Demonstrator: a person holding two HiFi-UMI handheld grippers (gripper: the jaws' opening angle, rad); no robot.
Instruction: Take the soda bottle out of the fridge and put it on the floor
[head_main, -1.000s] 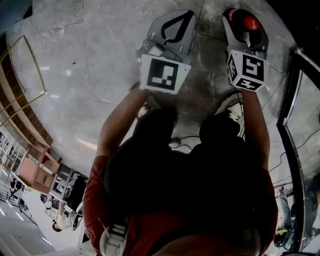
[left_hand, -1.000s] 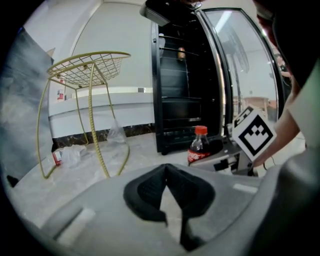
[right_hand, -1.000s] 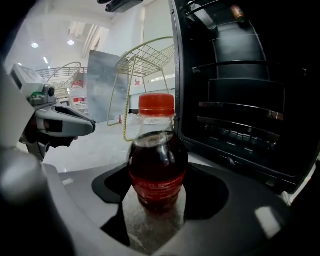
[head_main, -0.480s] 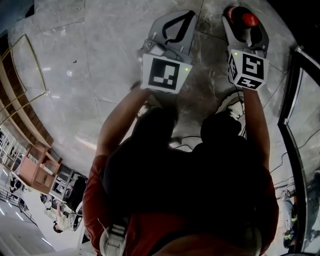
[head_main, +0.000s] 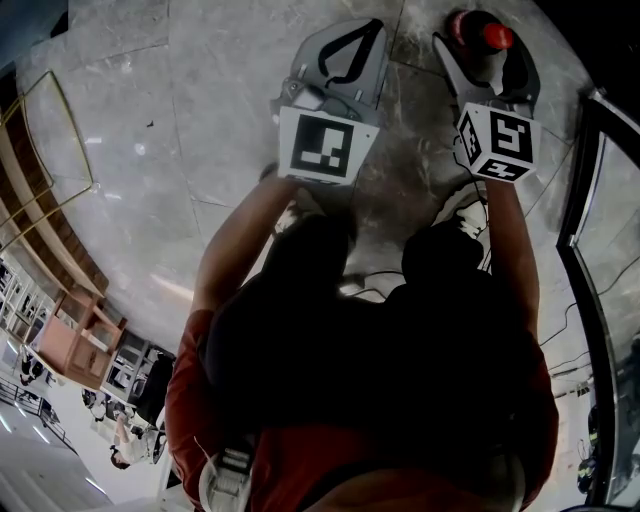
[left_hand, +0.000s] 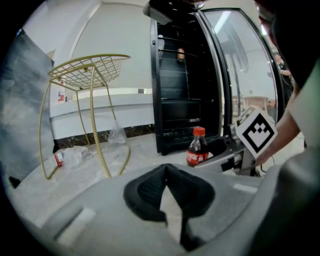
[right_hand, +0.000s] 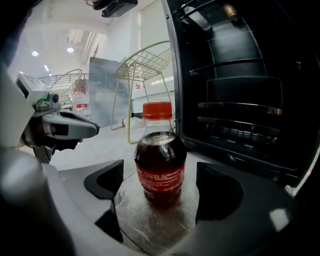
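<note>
Soda bottle: the soda bottle is standing upright on the marble floor, just in front of the open fridge, its red cap on and dark cola filling it to the shoulder.
Change: the right gripper has just been opening its jaws. The bottle is still standing between them, but both black pads are now sitting clear of its sides, with floor showing in each gap.
Meaning for the task: the bottle is out of the fridge and resting on its own base, so I am reading this as the release. What is remaining looks like drawing the gripper back without knocking the bottle.
Left gripper: the left gripper is hovering just beside the right one, its jaws closed tip to tip on nothing.
Label: a red band is wrapping the bottle's middle, carrying white script in the Coca-Cola style. The smaller print is blurring past reading.
Other markings: the cube on the right gripper is showing black-and-white square patterns only, no words.
Fridge: its wire shelves are looking nearly bare, and I am making out no lettering on it.
</note>
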